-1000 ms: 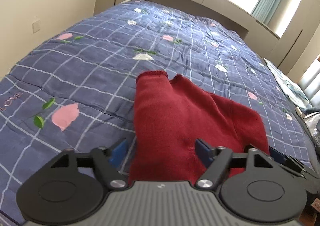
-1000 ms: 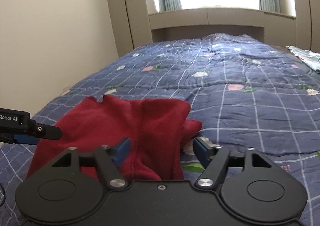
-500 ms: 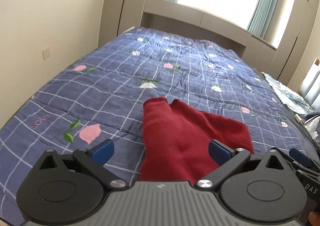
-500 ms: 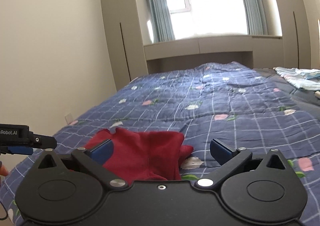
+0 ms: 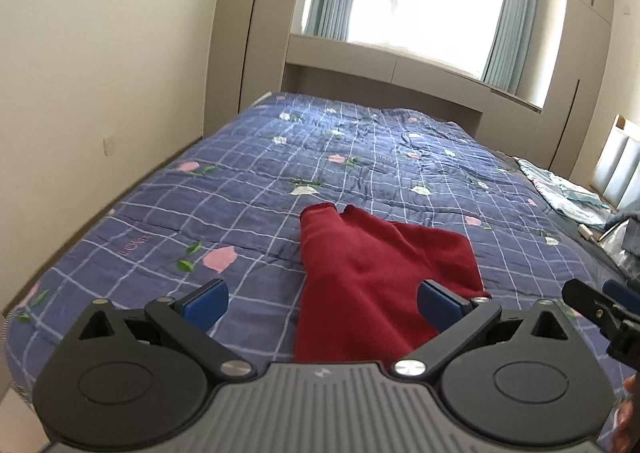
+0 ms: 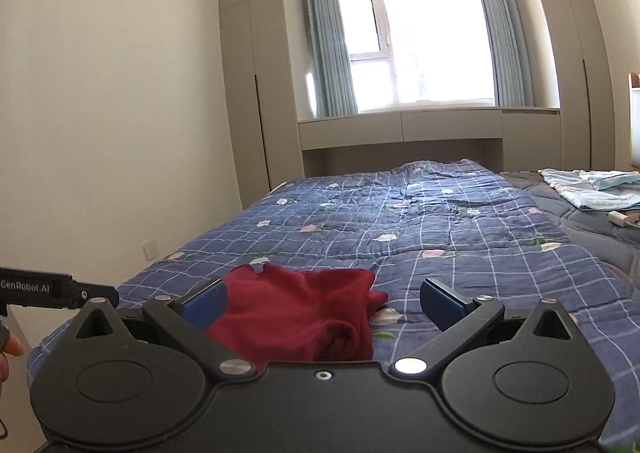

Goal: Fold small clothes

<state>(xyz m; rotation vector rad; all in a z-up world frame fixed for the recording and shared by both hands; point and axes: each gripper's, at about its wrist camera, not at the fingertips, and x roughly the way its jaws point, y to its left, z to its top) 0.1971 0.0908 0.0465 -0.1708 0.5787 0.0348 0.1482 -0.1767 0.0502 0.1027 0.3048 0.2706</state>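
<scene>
Bedspread (image 5: 248, 209), red garment (image 5: 372, 273) beyond jaws

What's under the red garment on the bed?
The red garment lies directly on the blue checked quilt, which shows all around it. The quilt beneath it is covered, and so is anything tucked inside its folds.

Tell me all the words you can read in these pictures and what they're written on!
"GenRobot.AI" in white letters on the side of the left gripper, seen at the edge of the right wrist view.
"LOVE" stitched in pink on the blue quilt, a bit blurred.
Small stitching farther up the quilt is too small to read.
</scene>
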